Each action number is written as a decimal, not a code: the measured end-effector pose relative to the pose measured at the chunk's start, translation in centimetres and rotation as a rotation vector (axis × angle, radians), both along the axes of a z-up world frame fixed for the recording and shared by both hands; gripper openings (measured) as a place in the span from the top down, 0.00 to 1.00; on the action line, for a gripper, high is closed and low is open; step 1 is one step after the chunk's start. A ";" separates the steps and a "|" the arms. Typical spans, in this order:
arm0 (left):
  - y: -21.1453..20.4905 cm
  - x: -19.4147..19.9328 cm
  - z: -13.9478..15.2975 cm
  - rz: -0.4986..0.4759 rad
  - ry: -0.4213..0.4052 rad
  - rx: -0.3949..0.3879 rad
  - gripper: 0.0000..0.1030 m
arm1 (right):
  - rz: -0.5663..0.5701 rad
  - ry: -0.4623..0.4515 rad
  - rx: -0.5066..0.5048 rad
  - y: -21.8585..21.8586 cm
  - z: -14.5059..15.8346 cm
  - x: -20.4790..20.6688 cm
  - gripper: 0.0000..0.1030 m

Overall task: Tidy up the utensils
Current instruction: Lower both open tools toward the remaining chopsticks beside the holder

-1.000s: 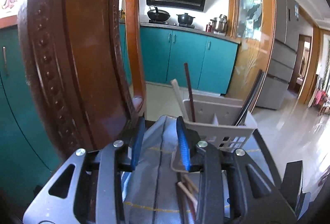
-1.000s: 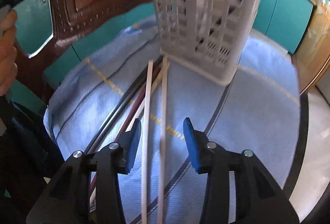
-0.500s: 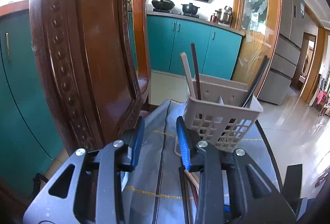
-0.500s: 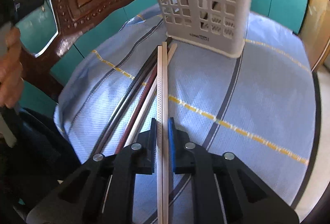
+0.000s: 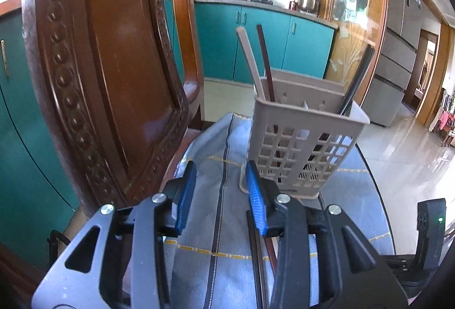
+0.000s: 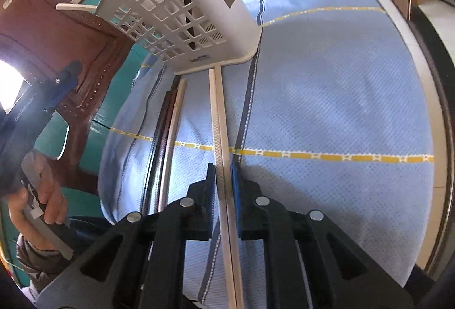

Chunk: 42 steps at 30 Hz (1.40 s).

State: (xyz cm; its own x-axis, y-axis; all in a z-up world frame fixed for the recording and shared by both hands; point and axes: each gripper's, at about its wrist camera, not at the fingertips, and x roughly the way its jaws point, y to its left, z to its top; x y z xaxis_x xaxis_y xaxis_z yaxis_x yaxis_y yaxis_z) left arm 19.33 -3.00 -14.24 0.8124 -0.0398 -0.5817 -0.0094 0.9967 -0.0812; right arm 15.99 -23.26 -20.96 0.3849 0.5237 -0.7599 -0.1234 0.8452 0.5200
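Right gripper (image 6: pixel 224 181) is clamped narrow on a pair of white chopsticks (image 6: pixel 217 121), their far tips touching the base of the white utensil basket (image 6: pixel 182 10). That basket stands on the blue cloth (image 6: pixel 327 109) near the table's far edge, by the carved wooden chair (image 5: pixel 93 67). More chopsticks, dark and pale (image 6: pixel 167 132), lie loose on the cloth just left of the held pair. Left gripper (image 5: pixel 220 195) hovers over the cloth before the basket, jaws easing apart, nothing between them.
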 end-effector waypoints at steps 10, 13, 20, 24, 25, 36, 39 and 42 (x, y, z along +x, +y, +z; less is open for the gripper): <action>-0.9 0.1 -2.3 -0.018 0.106 0.038 0.61 | -0.029 -0.020 -0.066 -1.0 0.3 -0.6 0.88; -1.0 0.0 -3.3 -0.018 0.145 0.040 0.61 | -0.057 -0.027 -0.067 -1.7 0.5 -0.8 0.87; -0.8 0.1 -4.9 -0.024 0.218 0.028 0.61 | -0.032 -0.044 -0.065 -1.4 0.8 -0.9 0.86; -0.5 0.5 -5.9 -0.029 0.269 0.000 0.61 | -0.075 -0.101 -0.087 -1.8 1.9 -1.1 0.81; -0.5 0.6 -6.2 -0.032 0.283 -0.008 0.61 | -0.083 -0.104 -0.100 -1.9 1.9 -1.1 0.80; -1.7 2.1 -9.2 -0.101 0.417 -0.053 0.74 | -0.083 -0.095 -0.180 -1.0 1.6 -0.4 0.78; -2.1 2.3 -9.9 -0.112 0.450 -0.058 0.74 | -0.064 -0.098 -0.210 -0.5 1.5 -0.4 0.78; -2.4 2.5 -10.0 -0.115 0.447 -0.042 0.73 | -0.047 -0.096 -0.252 0.0 1.3 -0.4 0.77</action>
State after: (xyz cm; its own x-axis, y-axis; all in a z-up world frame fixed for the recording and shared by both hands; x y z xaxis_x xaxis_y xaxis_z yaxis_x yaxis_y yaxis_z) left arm 21.86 -5.36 -24.25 0.4712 -0.1460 -0.8699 0.0581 0.9892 -0.1345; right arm 15.58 -23.26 -19.63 0.4812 0.3028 -0.8227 -0.1199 0.9524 0.2804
